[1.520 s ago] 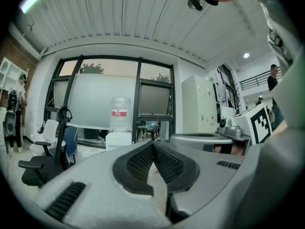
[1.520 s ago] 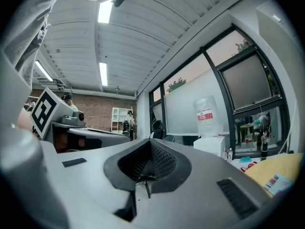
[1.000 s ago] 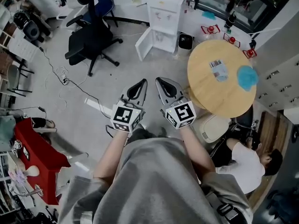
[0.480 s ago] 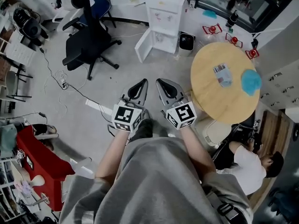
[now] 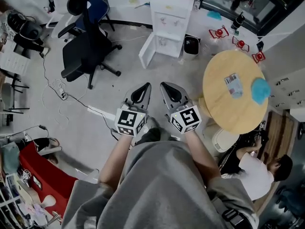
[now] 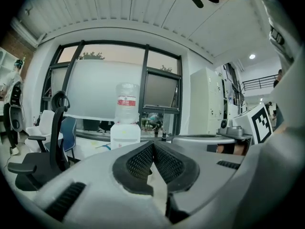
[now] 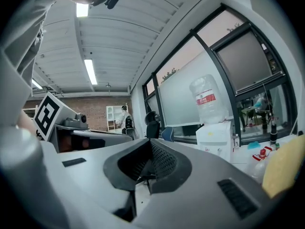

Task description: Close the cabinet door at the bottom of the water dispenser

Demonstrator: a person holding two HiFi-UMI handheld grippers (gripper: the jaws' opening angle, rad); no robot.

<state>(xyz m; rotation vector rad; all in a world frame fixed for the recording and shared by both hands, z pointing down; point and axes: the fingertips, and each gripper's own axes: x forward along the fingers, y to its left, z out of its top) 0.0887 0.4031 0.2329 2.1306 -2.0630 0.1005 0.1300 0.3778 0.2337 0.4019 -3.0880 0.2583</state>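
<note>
The white water dispenser (image 5: 169,13) stands at the far wall, a bottle on top. Its bottom cabinet door (image 5: 147,50) hangs open, swung out to the left. My left gripper (image 5: 142,88) and right gripper (image 5: 167,87) are held side by side in front of my body, well short of the dispenser, both shut and holding nothing. In the left gripper view the shut jaws (image 6: 153,146) point toward the dispenser (image 6: 125,134) and its bottle (image 6: 127,104). In the right gripper view the shut jaws (image 7: 151,144) sit left of the dispenser (image 7: 215,138).
A black office chair (image 5: 88,51) stands left of the dispenser, with a cable (image 5: 71,92) trailing over the floor. A black bin (image 5: 191,45) sits right of the dispenser. A round wooden table (image 5: 233,92) is at the right, and a seated person (image 5: 252,168) beyond it.
The head view has shifted: the table and chair have slid outward and the floor ahead shows more. Both grippers keep the same shut pose in front of me.
</note>
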